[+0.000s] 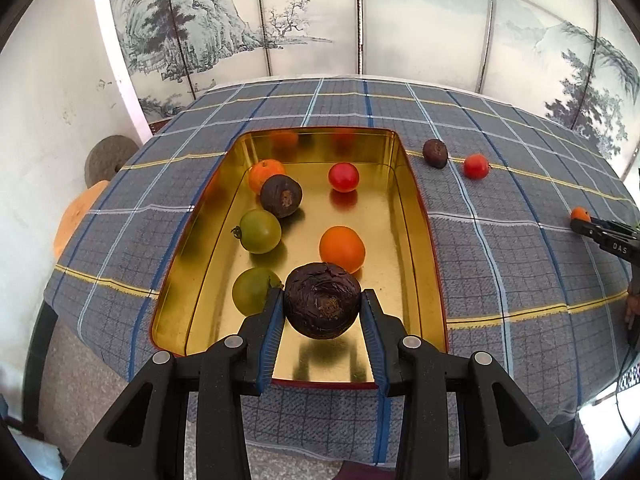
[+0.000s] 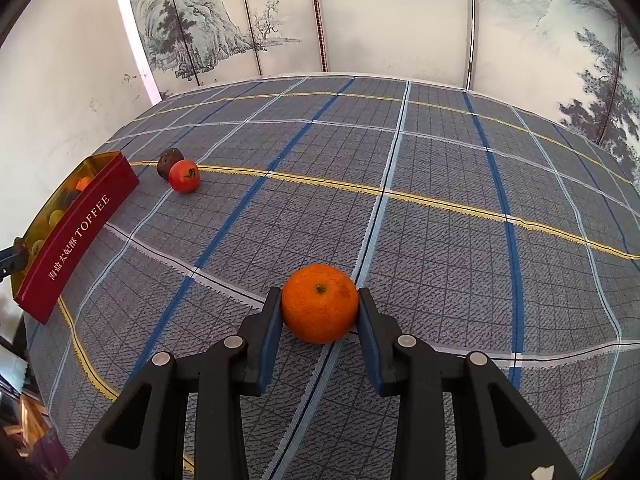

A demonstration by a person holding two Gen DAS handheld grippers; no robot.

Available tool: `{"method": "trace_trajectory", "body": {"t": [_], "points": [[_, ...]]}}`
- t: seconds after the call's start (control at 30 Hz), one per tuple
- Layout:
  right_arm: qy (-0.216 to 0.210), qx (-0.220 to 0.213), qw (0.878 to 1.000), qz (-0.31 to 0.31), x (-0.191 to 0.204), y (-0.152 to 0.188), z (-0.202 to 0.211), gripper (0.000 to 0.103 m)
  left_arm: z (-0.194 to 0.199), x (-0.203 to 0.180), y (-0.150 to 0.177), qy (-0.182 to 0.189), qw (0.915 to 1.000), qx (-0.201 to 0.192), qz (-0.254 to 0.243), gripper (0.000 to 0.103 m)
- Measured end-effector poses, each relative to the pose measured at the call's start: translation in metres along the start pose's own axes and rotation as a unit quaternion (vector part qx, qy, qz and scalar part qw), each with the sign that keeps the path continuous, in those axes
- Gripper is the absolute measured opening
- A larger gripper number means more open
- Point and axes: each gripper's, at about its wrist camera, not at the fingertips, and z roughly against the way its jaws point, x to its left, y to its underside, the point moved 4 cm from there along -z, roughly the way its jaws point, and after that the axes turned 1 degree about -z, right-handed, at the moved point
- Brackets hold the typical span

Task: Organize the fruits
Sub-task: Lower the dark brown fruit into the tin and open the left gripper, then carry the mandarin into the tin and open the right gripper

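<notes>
The left wrist view looks forward and down along its own fingers (image 1: 276,320) from close above the near end of the gold tin (image 1: 416,216), facing the painted screen (image 1: 304,20) behind the table (image 1: 520,184). The right wrist view sits low over the table (image 2: 440,184) further to the right, facing the same screen (image 2: 392,12), with the tin (image 2: 76,232) seen side-on at its far left edge. Both views share the tin, the dark fruit (image 1: 435,153) (image 2: 169,160) and red fruit (image 1: 476,166) (image 2: 183,176) lying beside it, and the checked cloth (image 1: 500,264) (image 2: 460,280); each also catches the other tool at its edge.
</notes>
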Motion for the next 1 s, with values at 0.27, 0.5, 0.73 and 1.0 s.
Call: {"method": "trace_trajectory", "body": {"t": [0.27,0.5,0.73,1.0], "points": [[0.001,0.001,1.0,0.0,0.0,0.0,0.0,0.034,-0.006,-0.001,0.001,-0.012,0.9999,0.006,-0.007,0.04],[0.0,0.001,1.0,0.0,0.0,0.0,0.0,0.034,-0.008,-0.003,0.002,-0.022,0.9997,0.009,-0.01,0.041],[0.002,0.001,1.0,0.004,0.001,0.0,-0.001,0.034,0.001,-0.004,0.0,-0.038,0.999,-0.014,-0.018,0.058],[-0.007,0.002,1.0,0.0,0.001,0.002,-0.001,0.034,0.011,-0.006,0.001,-0.057,0.9976,-0.024,-0.028,0.059]]}}
